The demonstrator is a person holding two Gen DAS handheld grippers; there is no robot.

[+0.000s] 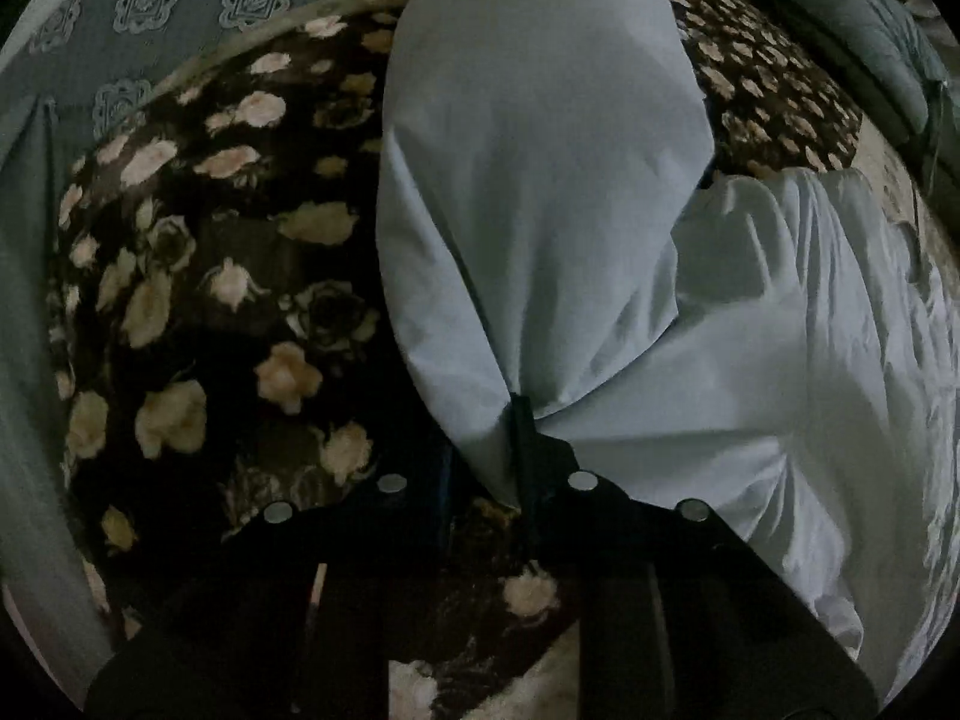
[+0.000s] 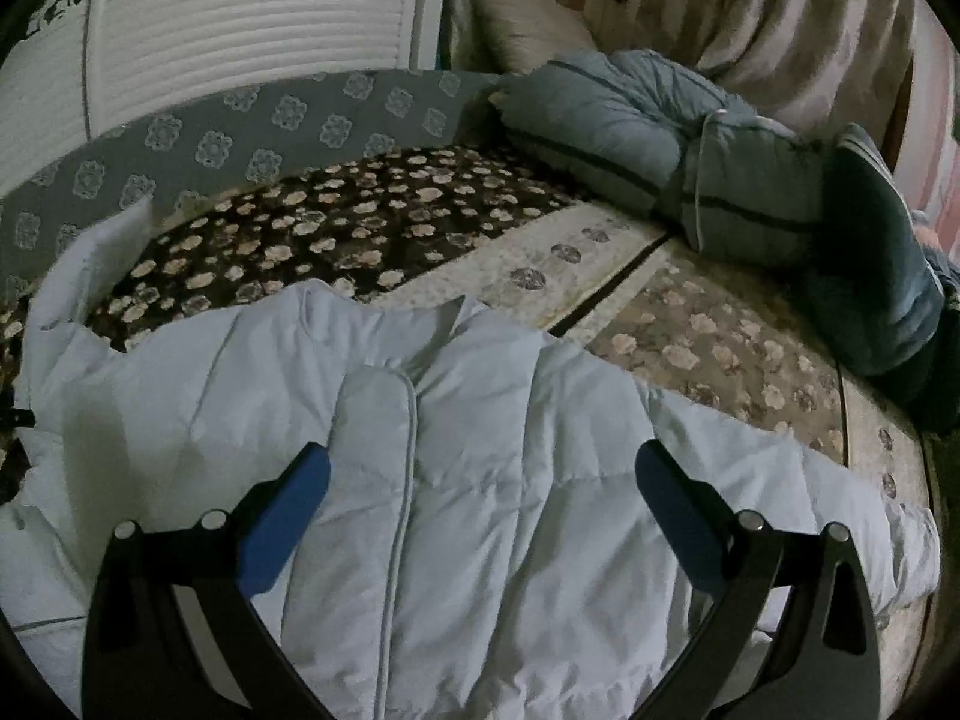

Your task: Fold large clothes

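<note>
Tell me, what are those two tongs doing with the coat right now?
Left tongs shut on sleeve of pale blue quilted puffer jacket. Right tongs open above it. Nothing in the way.

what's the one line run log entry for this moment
stage: sleeve fold | left claw: shut on jacket sleeve | right claw: open, over pale puffer jacket, nothing held | surface: floral blanket

Right tool (image 2: 482, 477): black curved arms, blue pads (image 2: 282, 516), round silver screws. Left tool (image 1: 521, 450): black, silver screws.
</note>
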